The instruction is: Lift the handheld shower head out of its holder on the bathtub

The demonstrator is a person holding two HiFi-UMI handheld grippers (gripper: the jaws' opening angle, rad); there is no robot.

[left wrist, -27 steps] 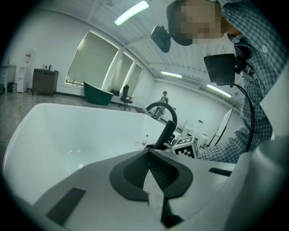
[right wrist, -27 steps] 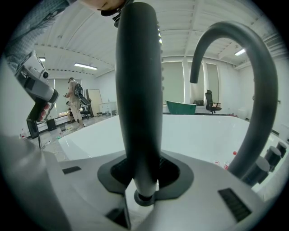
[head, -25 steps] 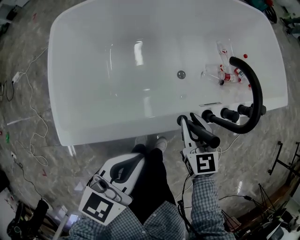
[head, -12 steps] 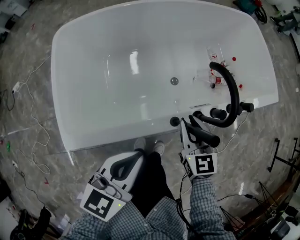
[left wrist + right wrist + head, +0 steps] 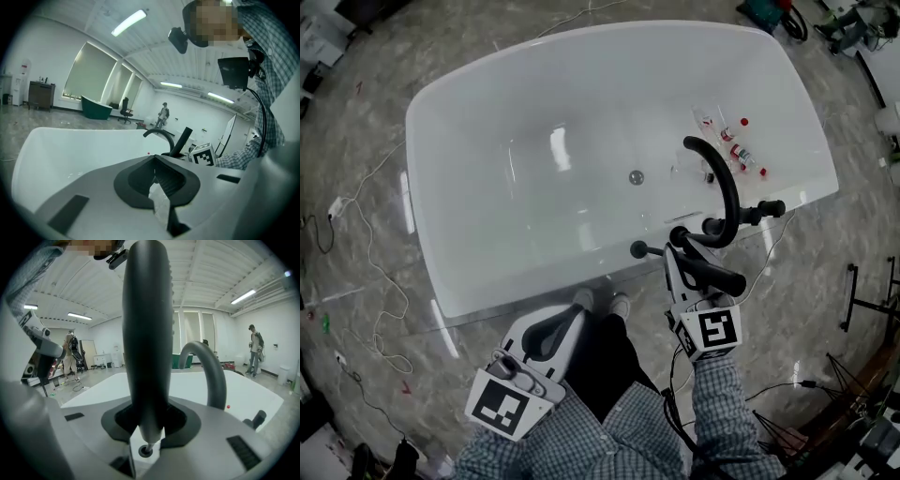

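Observation:
My right gripper (image 5: 682, 251) is shut on the black stick-shaped shower head (image 5: 713, 272), which slants up out of the jaws above the near rim of the white bathtub (image 5: 441, 122). In the right gripper view the shower head (image 5: 145, 333) stands upright between the pads, its lower end with the hose fitting (image 5: 145, 451) showing below. The black arched spout (image 5: 727, 183) and its knobs (image 5: 769, 208) stand on the rim just beyond. My left gripper (image 5: 572, 317) hangs near the person's legs, and its jaws (image 5: 157, 180) are shut with nothing in them.
Several small bottles (image 5: 733, 142) lie in the tub near the spout, and a drain (image 5: 636, 176) sits mid-tub. White cables (image 5: 370, 234) trail over the marble floor at the left. A black metal stand (image 5: 862, 300) is at the right. The person's shoes (image 5: 600, 300) touch the tub's foot.
Both grippers have risen, so the tub looks smaller and farther below. The shower head went up with the right gripper, away from the tub rim. Neither grip changed.

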